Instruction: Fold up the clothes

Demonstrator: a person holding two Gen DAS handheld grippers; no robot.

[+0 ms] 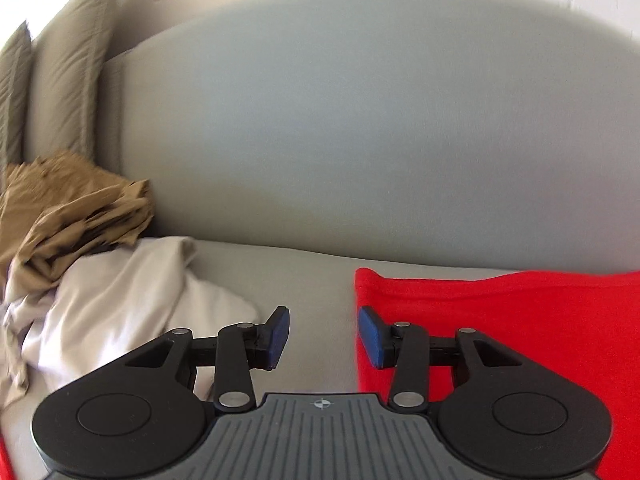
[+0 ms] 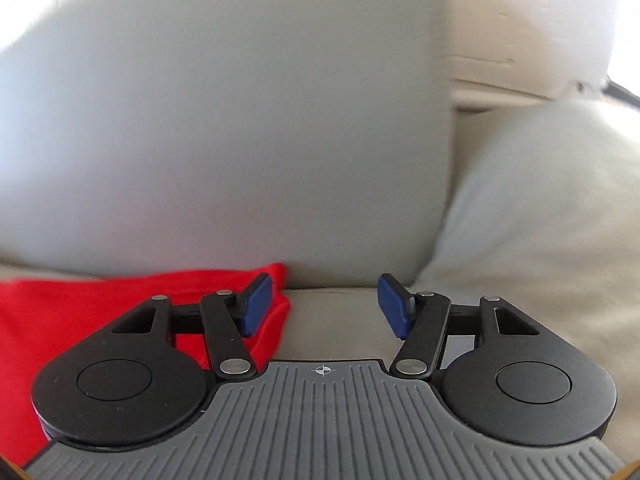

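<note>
Clothes: 3 total – 1 red garment (image 1: 500, 320), 1 brown garment (image 1: 76, 208), 1 pale garment (image 1: 120, 292). Pillows: 2 olive pillows (image 1: 68, 76), 1 pale pillow (image 2: 540, 200).

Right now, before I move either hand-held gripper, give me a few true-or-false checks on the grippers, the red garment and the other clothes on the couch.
1. The left hand-held gripper is open and holds nothing. True.
2. The right hand-held gripper is clamped on the red garment. False: it is open, and the garment's edge lies under its left finger only.
3. The red garment lies flat on the couch seat. True.
4. A crumpled brown garment sits on the pale garment, left of the left gripper. True.
5. The pale garment is neatly folded. False: it lies rumpled.
</note>
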